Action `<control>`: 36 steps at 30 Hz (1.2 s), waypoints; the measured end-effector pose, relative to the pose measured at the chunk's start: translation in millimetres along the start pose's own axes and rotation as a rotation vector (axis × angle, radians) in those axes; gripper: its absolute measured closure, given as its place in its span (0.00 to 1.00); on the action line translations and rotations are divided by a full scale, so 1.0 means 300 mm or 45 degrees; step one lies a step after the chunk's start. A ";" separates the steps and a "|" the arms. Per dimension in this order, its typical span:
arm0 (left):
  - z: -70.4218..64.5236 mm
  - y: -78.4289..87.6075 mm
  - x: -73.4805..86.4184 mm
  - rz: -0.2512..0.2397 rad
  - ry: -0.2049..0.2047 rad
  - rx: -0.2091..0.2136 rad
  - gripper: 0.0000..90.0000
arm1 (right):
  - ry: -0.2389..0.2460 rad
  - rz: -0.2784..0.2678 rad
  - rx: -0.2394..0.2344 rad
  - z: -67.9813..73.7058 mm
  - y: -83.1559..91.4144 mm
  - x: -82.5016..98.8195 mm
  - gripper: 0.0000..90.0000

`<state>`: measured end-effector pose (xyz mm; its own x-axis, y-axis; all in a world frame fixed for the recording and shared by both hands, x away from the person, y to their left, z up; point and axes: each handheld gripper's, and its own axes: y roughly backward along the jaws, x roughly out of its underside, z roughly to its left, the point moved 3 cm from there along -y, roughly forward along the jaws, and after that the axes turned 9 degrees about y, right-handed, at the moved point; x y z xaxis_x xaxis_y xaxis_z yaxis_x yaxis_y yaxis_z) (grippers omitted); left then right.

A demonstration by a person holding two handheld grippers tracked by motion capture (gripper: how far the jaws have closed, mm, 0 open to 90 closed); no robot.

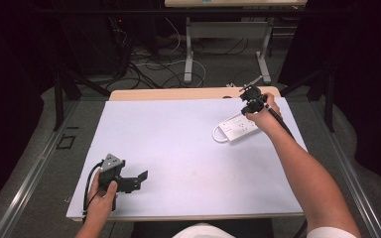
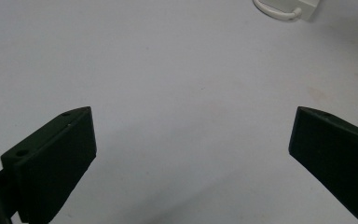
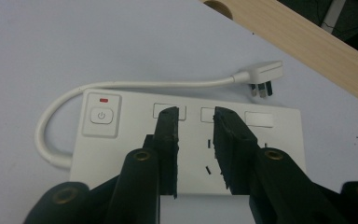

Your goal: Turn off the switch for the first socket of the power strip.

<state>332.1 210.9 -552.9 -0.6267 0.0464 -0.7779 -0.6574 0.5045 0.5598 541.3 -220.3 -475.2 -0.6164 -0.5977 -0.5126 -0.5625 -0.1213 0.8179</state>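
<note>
Right gripper [image 3: 196,116] fingers narrowly parted above power strip [image 3: 121,154], empty | left gripper [image 2: 191,135] wide open, empty

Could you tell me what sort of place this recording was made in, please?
Probably a lab or workshop recording station, not a home: a table covered with a plain white sheet, loose cables on the floor behind, and another desk frame beyond, all ringed by dark surroundings.

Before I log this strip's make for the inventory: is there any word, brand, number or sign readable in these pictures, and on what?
No words, brand or numbers can be read.
Power symbol (circle with a stroke): on the switch button of the white power strip.
Small red mark above that button: an indicator, no text.
White strips along the power strip's top edge: blank.
</note>
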 end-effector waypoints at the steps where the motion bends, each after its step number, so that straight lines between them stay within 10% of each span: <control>1: 0.000 0.000 0.000 0.000 0.000 0.001 0.00 | -0.009 -0.003 -0.010 -0.001 -0.005 -0.002 0.82; 36: 0.001 -0.008 0.003 0.010 -0.001 0.008 0.01 | -0.125 0.091 0.009 -0.015 -0.160 -0.003 1.00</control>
<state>333.2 209.9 -554.8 -0.6315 0.0514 -0.7736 -0.6497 0.5095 0.5642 571.4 -217.5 -512.7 -0.7059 -0.5243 -0.4762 -0.5185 -0.0754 0.8517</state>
